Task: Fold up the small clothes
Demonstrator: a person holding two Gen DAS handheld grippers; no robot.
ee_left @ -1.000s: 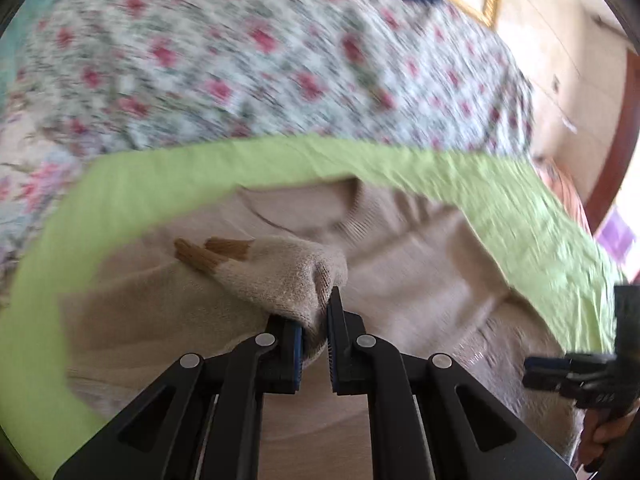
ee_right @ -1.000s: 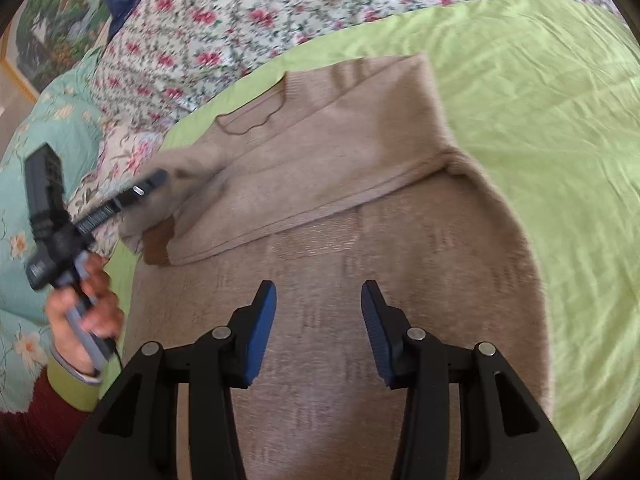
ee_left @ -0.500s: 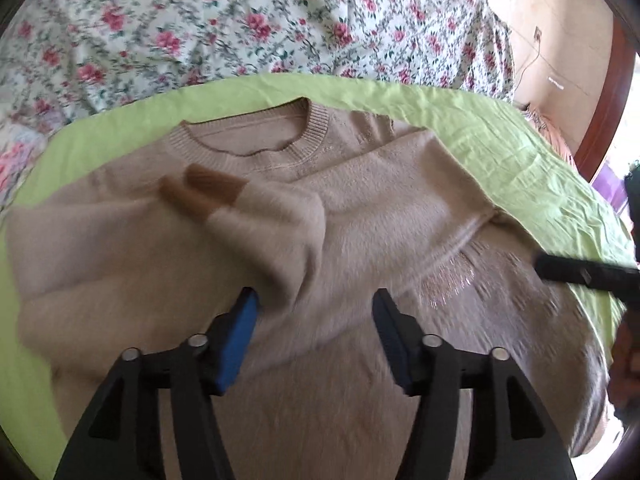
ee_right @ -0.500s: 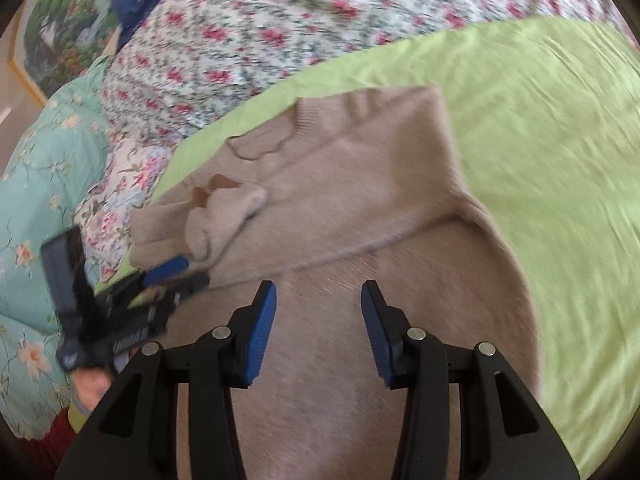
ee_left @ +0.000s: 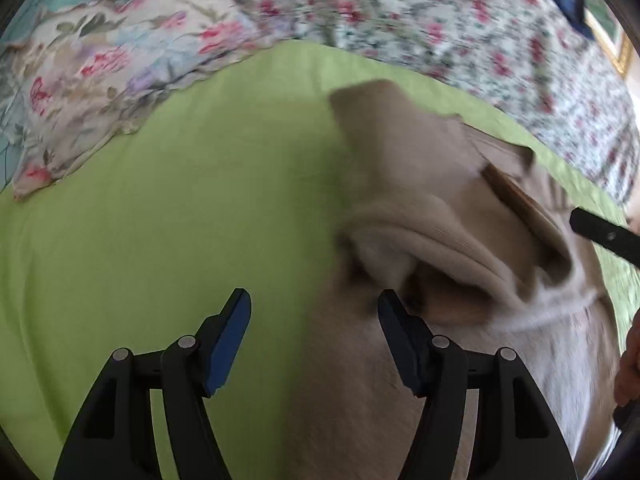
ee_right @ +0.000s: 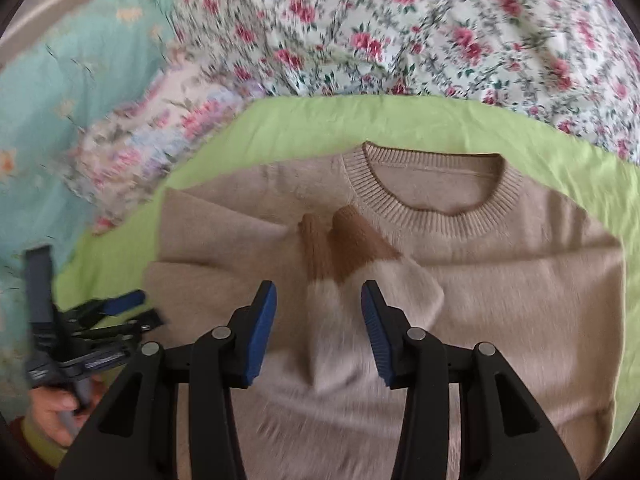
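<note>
Beige knit sweater [ee_right: 500,292] lies flat, front up, on the lime green sheet [ee_right: 288,128], ribbed collar [ee_right: 432,196] at the far end, hem toward the near edge. Both sleeves are folded in across the chest; the two brown cuffs [ee_right: 340,244] lie side by side just below the collar, slightly left of centre.

Right gripper [ee_right: 318,316]: jaws wide apart, holding nothing, hovering over the chest with the top sleeve running between the blue pads [ee_right: 262,328] in line of sight. Can't tell whether it touches the knit.

Left gripper [ee_left: 314,332]: jaws also apart, empty. Left wrist view is motion-blurred; it straddles the sweater's left edge, one finger over bare sheet, the other over fabric. In the right wrist view it sits well out to the left, off the garment.

Key relation: the sweater's long axis runs near–far, straight along the right gripper's pointing direction. Sleeves look done, so my read is that the next fold is hem up to collar, and the hem is near, behind both sets of fingertips. Right gripper is closer to the garment's centre; left is closer to the left edge. Each likely has to back off to its own hem corner.

Floral quilt [ee_right: 440,32] bunched beyond the far edge, not in the way.
</note>
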